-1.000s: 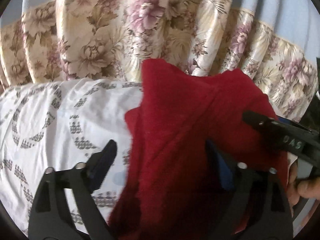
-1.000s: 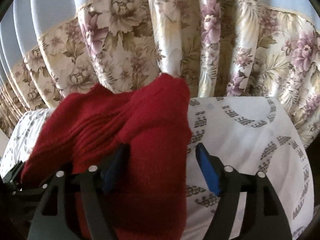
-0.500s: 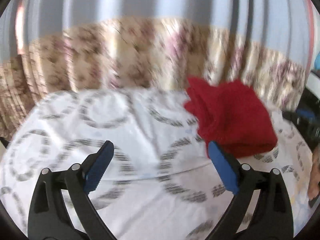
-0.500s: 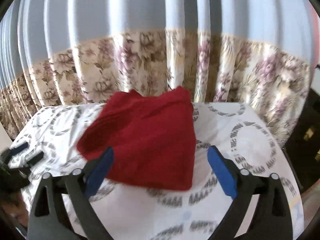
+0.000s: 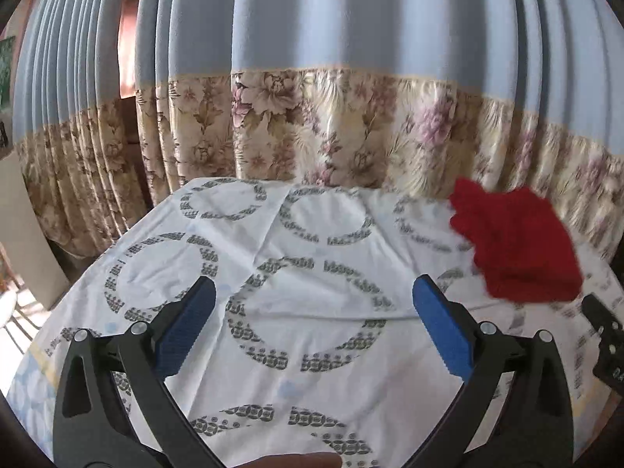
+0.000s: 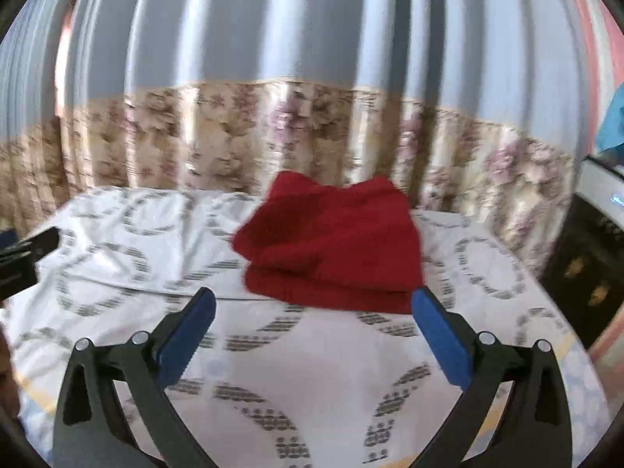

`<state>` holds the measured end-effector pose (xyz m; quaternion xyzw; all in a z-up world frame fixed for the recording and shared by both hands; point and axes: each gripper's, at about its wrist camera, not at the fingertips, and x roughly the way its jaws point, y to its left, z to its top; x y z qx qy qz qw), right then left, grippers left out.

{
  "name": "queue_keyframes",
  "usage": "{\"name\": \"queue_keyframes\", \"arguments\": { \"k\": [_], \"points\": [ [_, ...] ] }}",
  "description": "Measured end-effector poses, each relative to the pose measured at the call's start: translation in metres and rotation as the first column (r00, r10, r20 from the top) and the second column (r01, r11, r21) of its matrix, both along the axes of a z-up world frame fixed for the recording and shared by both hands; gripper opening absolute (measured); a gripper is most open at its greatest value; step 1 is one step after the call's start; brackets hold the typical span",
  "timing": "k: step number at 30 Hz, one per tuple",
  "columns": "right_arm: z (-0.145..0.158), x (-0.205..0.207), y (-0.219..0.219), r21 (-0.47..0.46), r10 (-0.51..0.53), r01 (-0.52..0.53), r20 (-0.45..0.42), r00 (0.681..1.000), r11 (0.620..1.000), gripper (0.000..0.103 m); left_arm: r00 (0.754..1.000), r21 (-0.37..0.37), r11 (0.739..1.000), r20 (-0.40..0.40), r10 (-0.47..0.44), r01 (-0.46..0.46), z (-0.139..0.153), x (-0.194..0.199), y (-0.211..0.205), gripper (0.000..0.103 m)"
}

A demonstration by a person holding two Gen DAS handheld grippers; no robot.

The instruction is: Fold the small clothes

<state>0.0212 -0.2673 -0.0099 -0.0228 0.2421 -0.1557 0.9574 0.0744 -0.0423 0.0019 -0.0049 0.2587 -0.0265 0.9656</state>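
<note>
Right wrist view: the red knitted garment (image 6: 331, 245) lies folded in a compact stack on the table, just beyond the tips of the right gripper (image 6: 314, 310), a little toward its right-hand blue pad (image 6: 440, 341), whose tip lies just at the garment's near right corner; whether they touch I cannot tell. The jaws of this gripper are spread wide and pinch nothing. Two layered edges show along the garment's near side. Under it is a white cloth printed with grey rings (image 6: 312, 370), wrinkled on the side of the left-hand pad.

From the left wrist view, the same garment (image 5: 514, 245) sits well off to the right of and beyond the left gripper (image 5: 312, 312), past the outer side of its right-hand pad. These jaws are also spread wide, with only the printed cloth (image 5: 312, 335) between them. A black part of the other gripper (image 5: 604, 335) shows at the right edge, near the garment's near corner.

Beyond the table's far edge hangs a curtain (image 5: 351, 78), plain blue above and floral beige below.
</note>
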Motion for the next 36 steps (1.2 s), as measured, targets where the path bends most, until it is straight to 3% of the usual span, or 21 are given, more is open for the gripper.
{"name": "queue_keyframes", "arguments": {
  "k": [11, 26, 36],
  "points": [
    [0.01, 0.001, -0.032, 0.13, -0.002, 0.002, -0.004, 1.0, 0.992, 0.101, 1.0, 0.09, 0.996, 0.003, -0.021, 0.021, -0.01, -0.005, -0.017, 0.1],
    [0.019, -0.003, -0.034, 0.121, -0.002, 0.001, 0.009, 1.0, 0.993, 0.101, 0.996, -0.028, 0.999, 0.084, -0.03, 0.033, 0.01, -0.014, -0.001, 0.1],
    [0.024, -0.005, -0.033, 0.107, 0.02, -0.021, 0.011, 1.0, 0.994, 0.101, 0.995, -0.01, 0.999, 0.094, -0.031, 0.032, 0.011, -0.015, -0.001, 0.1]
  ]
}}
